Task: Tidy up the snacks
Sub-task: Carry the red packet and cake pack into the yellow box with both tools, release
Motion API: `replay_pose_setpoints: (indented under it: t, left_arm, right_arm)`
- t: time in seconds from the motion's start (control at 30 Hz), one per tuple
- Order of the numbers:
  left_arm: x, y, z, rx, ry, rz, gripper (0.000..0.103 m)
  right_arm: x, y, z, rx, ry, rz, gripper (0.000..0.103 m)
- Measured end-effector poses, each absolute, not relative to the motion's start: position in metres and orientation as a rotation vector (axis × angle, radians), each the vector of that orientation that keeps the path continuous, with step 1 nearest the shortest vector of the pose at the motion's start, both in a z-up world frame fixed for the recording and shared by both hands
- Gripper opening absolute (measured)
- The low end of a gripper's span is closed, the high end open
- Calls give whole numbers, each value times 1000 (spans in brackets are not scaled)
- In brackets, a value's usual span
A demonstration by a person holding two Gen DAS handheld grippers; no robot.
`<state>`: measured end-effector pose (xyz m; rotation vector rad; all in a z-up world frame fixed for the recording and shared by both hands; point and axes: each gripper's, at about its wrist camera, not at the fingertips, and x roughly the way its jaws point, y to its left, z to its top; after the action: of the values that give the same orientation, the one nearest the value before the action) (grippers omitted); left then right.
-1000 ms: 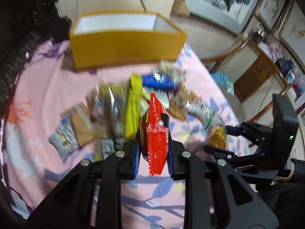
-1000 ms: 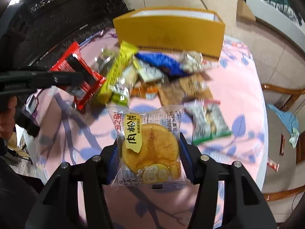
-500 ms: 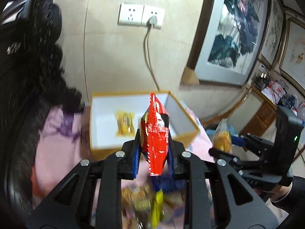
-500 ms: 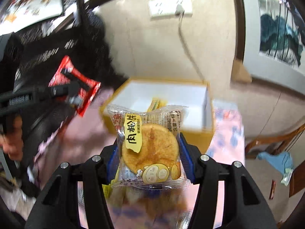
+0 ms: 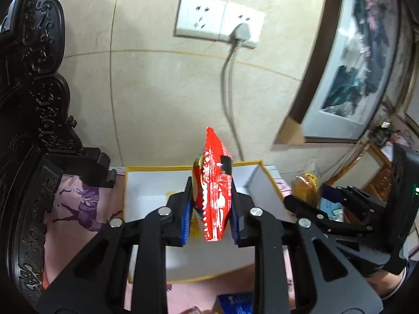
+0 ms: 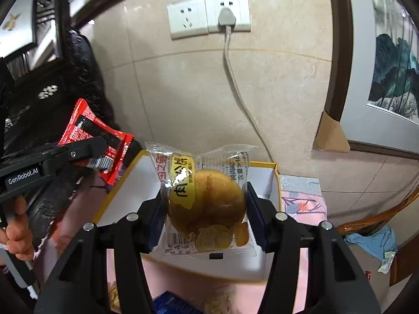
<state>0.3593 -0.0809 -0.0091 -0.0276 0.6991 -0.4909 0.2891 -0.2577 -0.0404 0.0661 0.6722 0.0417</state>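
- Your left gripper [image 5: 210, 210] is pinching the red snack packet [image 5: 213, 191] edge-on between its blue pads, and the packet stands upright above the yellow box [image 5: 183, 168].
- Your right gripper [image 6: 207, 212] is clamped on the clear-wrapped round cake [image 6: 207, 204] from both sides, poised over the right half of the same box [image 6: 275, 167].
- Both snacks look ready to drop; lower each one until it is below the rim before you spread the fingers, so nothing bounces out onto the pink cloth [image 5: 78, 209].
- Keep the two grippers apart as you descend: the left one sits just beside the right in the right wrist view.
- Something yellow seems to lie on the box floor behind the red packet; release to either side of it.
- Ease the squeeze on the cake, since it looks soft.
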Motion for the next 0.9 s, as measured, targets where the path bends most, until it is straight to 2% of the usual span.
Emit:
replay_pose_setpoints:
  t: [0.03, 0.07, 0.1, 0.33, 0.8, 0.9]
  left_arm:
    - [364, -81, -11, -24, 705, -449, 68]
    - [365, -79, -11, -27, 693, -420, 85]
    - [362, -76, -9, -37, 651, -386, 85]
    - [352, -68, -14, -46, 661, -397, 87]
    - [291, -46, -4, -115, 669, -405, 93]
    - [271, -35, -4, -141, 674, -403, 99]
  right_arm:
    - [293, -257, -43, 60, 673, 31, 61]
    - [295, -256, -44, 55, 672, 20, 64]
    - [297, -256, -43, 52, 667, 12, 70]
    - [296, -253, -47, 43, 677, -4, 70]
    - [233, -252, -40, 8, 687, 14, 70]
    - [211, -257, -46, -9, 696, 24, 70]
